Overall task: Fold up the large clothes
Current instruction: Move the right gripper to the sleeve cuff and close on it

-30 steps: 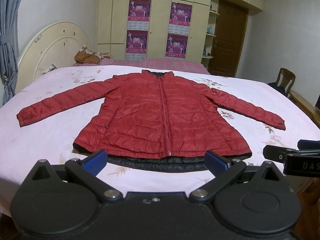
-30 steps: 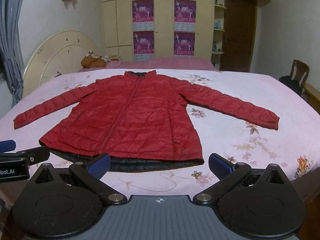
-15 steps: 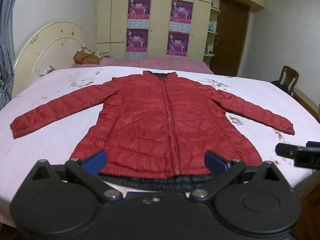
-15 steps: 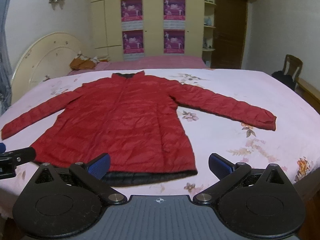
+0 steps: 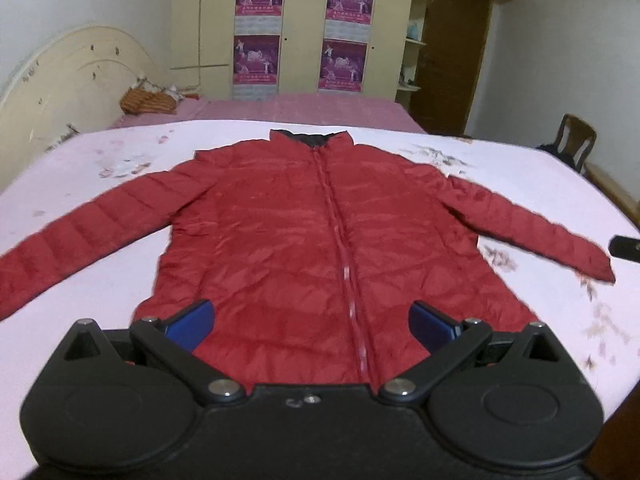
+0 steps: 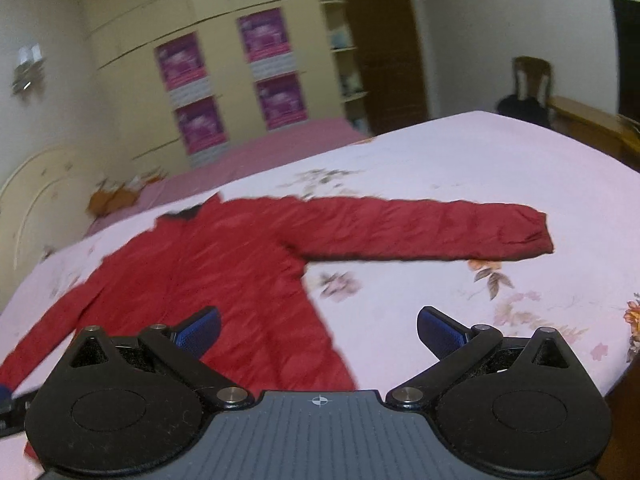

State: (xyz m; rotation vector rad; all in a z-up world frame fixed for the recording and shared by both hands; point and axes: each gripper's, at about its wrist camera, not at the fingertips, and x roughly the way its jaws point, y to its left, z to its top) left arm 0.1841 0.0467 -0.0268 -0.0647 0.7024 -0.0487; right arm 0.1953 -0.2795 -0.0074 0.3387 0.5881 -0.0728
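— Jacket first: where does the red puffer jacket (image 5: pixel 304 248) lie?
— Flat and zipped on the pink floral bedspread (image 5: pixel 72 184), collar toward the far pillows, hem at the near edge, both sleeves spread out to the sides

— So which way does its long axis run from the jaws?
— Body runs straight away from the left gripper (image 5: pixel 312 322), whose zip line sits almost between its fingers; the sleeves run crosswise. From the right gripper (image 6: pixel 318 330) the right-hand sleeve (image 6: pixel 432 232) stretches across the view, cuff well out over the flower print

— Which hand is nearer that sleeve?
— Right one, I judge; its camera is tilted and turned toward the cuff, while the left hangs over the middle of the hem

— And the jaws?
— Both spread wide, blue pads (image 6: pixel 200 332) well apart, nothing between them. Neither touches cloth as far as I can tell

— Next move, then?
— Probably a sleeve fold inward, right hand reaching ahead and to its right for the cuff
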